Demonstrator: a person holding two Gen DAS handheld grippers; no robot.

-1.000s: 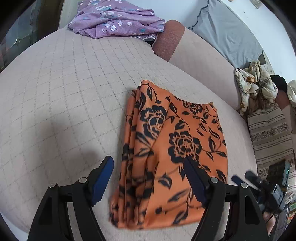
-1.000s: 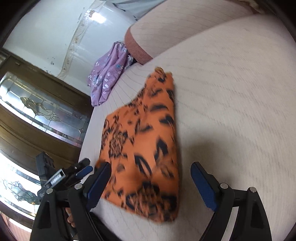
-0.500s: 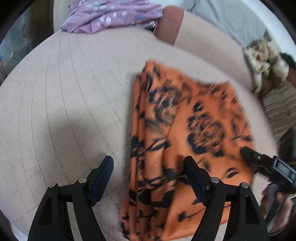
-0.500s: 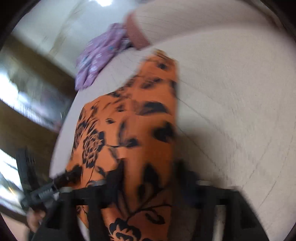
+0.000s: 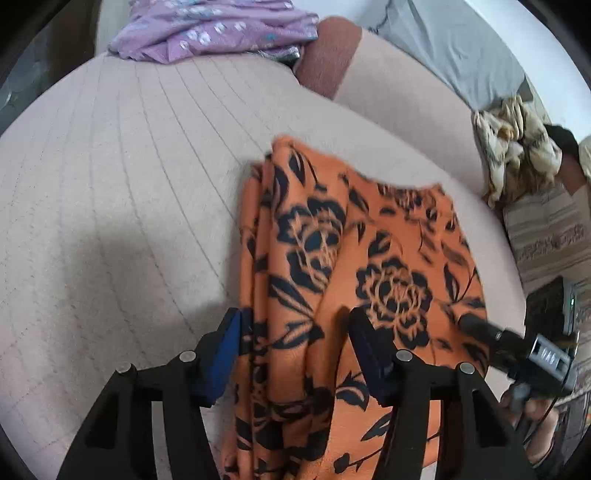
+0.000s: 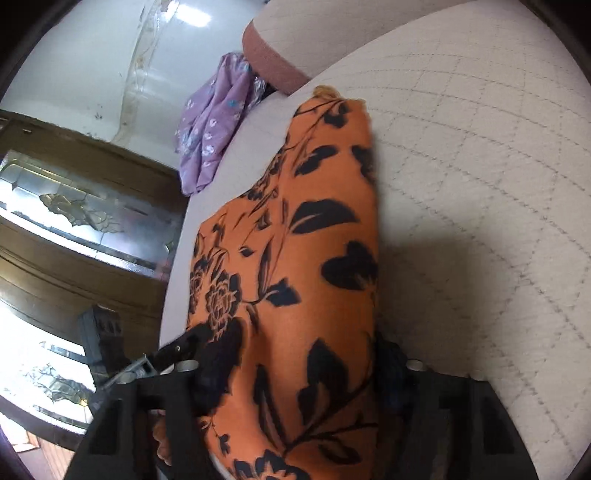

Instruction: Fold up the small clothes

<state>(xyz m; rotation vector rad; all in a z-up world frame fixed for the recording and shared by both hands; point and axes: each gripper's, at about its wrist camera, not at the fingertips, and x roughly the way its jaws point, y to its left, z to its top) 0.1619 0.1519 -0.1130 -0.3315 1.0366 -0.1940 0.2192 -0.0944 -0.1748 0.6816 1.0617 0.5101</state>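
An orange cloth with black flowers (image 5: 362,258) lies folded on the beige quilted cushion (image 5: 129,184). My left gripper (image 5: 295,350) straddles the cloth's near left folded edge; its jaws are narrowed around the bunched layers, with a gap still showing. My right gripper (image 6: 295,373) straddles the cloth's (image 6: 314,258) near right edge, with fabric filling the space between its jaws. The right gripper also shows in the left wrist view (image 5: 509,343) at the cloth's right side, and the left gripper shows in the right wrist view (image 6: 177,350).
A purple flowered garment (image 5: 218,29) lies at the cushion's far end, also seen in the right wrist view (image 6: 218,118). A cream patterned garment (image 5: 517,155) and a striped cushion (image 5: 546,236) sit at the right. A grey pillow (image 5: 454,48) is behind. A wooden glass-panelled door (image 6: 74,221) stands left.
Both grippers moved forward onto the near end of the orange cloth. Their jaws narrowed from wide open around the cloth's edges.
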